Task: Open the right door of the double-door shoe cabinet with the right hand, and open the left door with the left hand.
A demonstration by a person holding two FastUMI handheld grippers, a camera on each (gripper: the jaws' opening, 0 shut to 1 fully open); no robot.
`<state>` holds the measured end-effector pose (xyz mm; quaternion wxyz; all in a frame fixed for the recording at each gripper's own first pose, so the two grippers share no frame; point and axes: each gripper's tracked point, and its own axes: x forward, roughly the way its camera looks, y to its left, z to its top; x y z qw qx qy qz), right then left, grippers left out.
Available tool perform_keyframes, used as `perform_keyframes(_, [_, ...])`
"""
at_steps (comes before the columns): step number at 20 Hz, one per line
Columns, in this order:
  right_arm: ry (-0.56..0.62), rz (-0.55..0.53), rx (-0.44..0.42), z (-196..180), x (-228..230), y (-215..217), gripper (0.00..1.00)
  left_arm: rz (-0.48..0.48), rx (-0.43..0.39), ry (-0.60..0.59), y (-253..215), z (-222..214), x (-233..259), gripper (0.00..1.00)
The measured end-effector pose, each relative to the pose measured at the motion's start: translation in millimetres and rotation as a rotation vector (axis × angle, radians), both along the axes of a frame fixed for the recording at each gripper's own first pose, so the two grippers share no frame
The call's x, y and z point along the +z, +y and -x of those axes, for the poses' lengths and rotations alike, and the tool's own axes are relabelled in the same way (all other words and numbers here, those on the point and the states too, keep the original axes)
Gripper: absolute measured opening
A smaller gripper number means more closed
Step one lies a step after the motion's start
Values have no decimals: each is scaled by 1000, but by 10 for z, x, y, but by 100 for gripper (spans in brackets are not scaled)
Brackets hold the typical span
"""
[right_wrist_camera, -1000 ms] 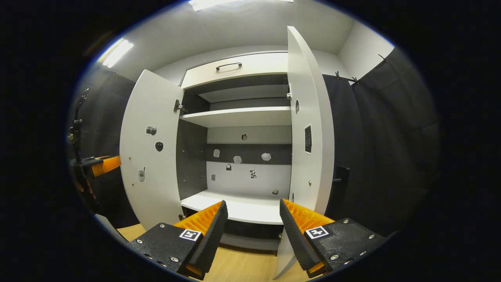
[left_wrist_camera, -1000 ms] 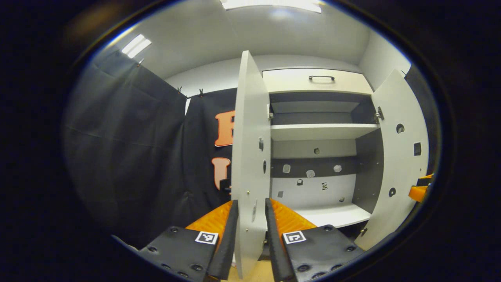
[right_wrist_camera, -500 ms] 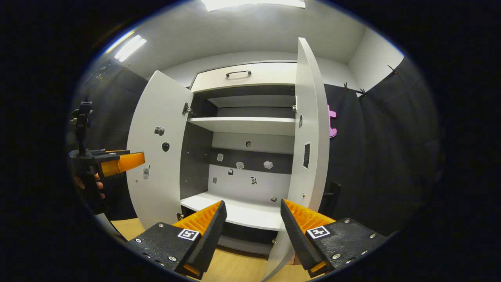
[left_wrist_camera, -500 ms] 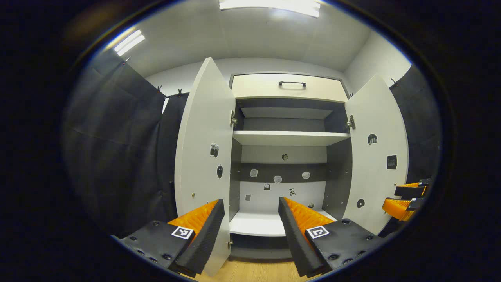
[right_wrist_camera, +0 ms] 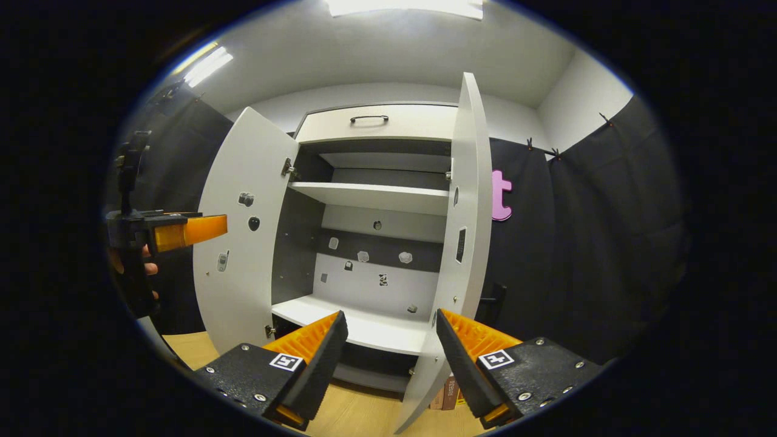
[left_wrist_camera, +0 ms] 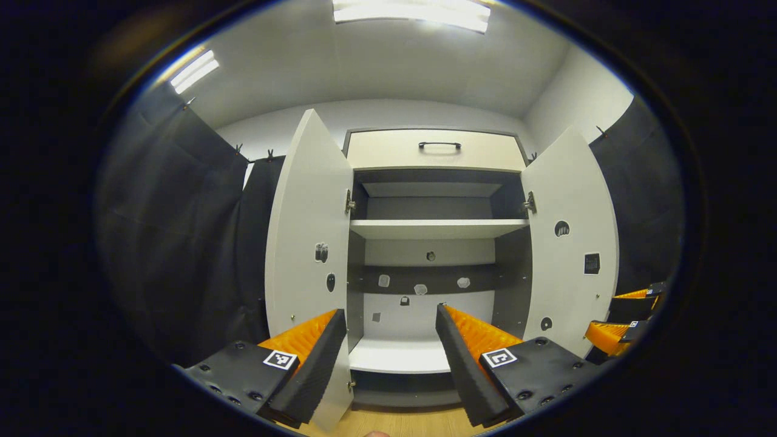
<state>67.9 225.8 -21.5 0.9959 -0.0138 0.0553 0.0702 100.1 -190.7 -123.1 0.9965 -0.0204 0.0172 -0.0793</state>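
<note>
The white shoe cabinet stands with both doors swung wide. In the left gripper view the left door [left_wrist_camera: 306, 243] and right door [left_wrist_camera: 570, 249] flank the dark interior and its white shelf [left_wrist_camera: 434, 228]. My left gripper [left_wrist_camera: 391, 340] is open, a little back from the cabinet, holding nothing; the left door's edge shows just past its left finger. The right gripper [left_wrist_camera: 625, 315] shows at the far right. In the right gripper view my right gripper [right_wrist_camera: 388, 343] is open and empty, with the right door [right_wrist_camera: 464, 243] edge-on ahead. The left gripper [right_wrist_camera: 176, 230] hangs beside the left door [right_wrist_camera: 243, 230].
A closed top drawer with a dark handle [left_wrist_camera: 439, 145] sits above the doors. Small stickers dot the back panel [left_wrist_camera: 419, 288] and door insides. Black cloth walls [left_wrist_camera: 176, 243] stand on both sides. Wooden floor [right_wrist_camera: 358, 419] lies below; a hand [right_wrist_camera: 136, 267] holds the left gripper.
My left gripper let go of the left door's edge, opened and drew back. The left door swung wider. The right gripper stayed open and shifted slightly.
</note>
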Motion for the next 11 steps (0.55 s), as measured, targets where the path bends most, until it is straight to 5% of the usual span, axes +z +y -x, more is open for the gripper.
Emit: perform_keyframes(11, [76,-6,-67,199,-160,562,90,-30,-71,-16,790,-38,-68,95])
